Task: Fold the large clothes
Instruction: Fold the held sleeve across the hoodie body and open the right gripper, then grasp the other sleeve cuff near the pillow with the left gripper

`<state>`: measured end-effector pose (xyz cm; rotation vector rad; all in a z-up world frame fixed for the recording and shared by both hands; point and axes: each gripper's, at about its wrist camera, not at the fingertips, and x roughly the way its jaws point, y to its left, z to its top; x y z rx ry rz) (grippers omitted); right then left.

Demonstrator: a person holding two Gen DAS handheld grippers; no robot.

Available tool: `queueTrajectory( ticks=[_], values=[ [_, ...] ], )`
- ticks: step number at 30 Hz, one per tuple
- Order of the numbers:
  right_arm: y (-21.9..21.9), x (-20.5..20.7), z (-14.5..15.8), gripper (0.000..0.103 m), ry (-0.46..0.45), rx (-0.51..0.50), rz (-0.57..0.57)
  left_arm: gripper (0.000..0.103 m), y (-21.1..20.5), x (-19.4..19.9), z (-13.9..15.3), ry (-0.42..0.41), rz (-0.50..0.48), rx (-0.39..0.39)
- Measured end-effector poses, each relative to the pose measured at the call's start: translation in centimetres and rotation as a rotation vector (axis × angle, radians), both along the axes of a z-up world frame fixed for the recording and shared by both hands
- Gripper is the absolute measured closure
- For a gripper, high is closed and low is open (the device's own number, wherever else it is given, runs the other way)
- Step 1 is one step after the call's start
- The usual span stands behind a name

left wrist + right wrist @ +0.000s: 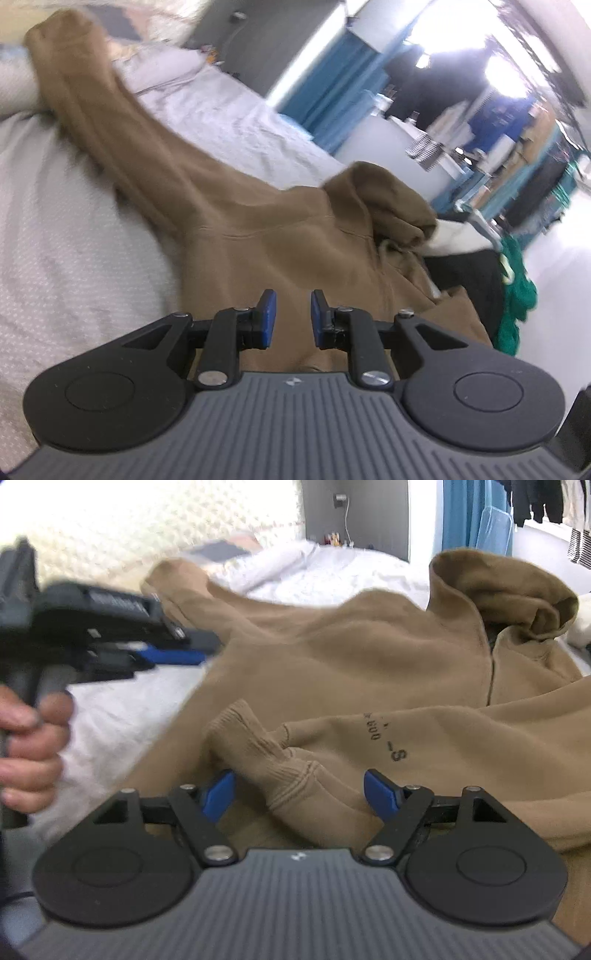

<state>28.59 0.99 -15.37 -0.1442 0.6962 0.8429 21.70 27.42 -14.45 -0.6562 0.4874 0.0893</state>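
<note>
Because the tan fleece hooded sweatshirt [369, 657] sprawls on the white textured bedcover [122, 716] with its ribbed cuff [266, 753] loose between the right gripper [300, 794]'s parted blue pads, the folded sleeve could slump open. The left gripper [292, 317], pads narrowly apart and empty, hovers over the body. Only the left view shows dark and green clothes [517, 291] at three o'clock; only the right shows the hand [29, 738] at nine o'clock.

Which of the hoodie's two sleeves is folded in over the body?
The sleeve whose ribbed cuff lies between the right gripper's open jaws, on the hoodie's front. The other sleeve stretches straight out across the bed.
</note>
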Motion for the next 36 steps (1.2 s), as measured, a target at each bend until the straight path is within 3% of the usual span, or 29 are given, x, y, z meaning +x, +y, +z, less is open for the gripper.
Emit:
queueTrajectory(
  ticks=[4,9,13,20,26,30,36],
  values=[
    [-3.5,0.2,1.7,0.025,0.012,0.055,-0.094,0.081,-3.0,-0.2,1.3,-0.005,-0.100,0.069],
    [-6.1,2.4,1.9,0.025,-0.009,0.027,-0.263,0.081,-6.6,-0.5,2.2,-0.013,-0.203,0.126],
    [-7.4,4.7,1.4,0.026,0.030,0.074,-0.361,0.082,-9.1,0.5,1.4,0.034,-0.265,0.191],
    [-7.1,7.2,-0.3,0.035,0.027,-0.014,-0.394,0.082,-11.5,3.0,-1.9,0.193,-0.274,0.275],
    [-7.5,8.0,-1.8,0.035,0.082,-0.031,-0.396,0.082,-11.1,4.4,-4.5,0.302,-0.244,0.219],
    [-7.7,8.6,-3.8,0.035,0.151,-0.041,-0.440,0.082,-10.8,4.9,-5.0,0.313,-0.238,0.190],
    [-7.5,8.4,-4.9,0.035,0.145,-0.031,-0.467,0.081,-10.8,4.2,-4.5,0.280,-0.227,0.195]
  ],
)
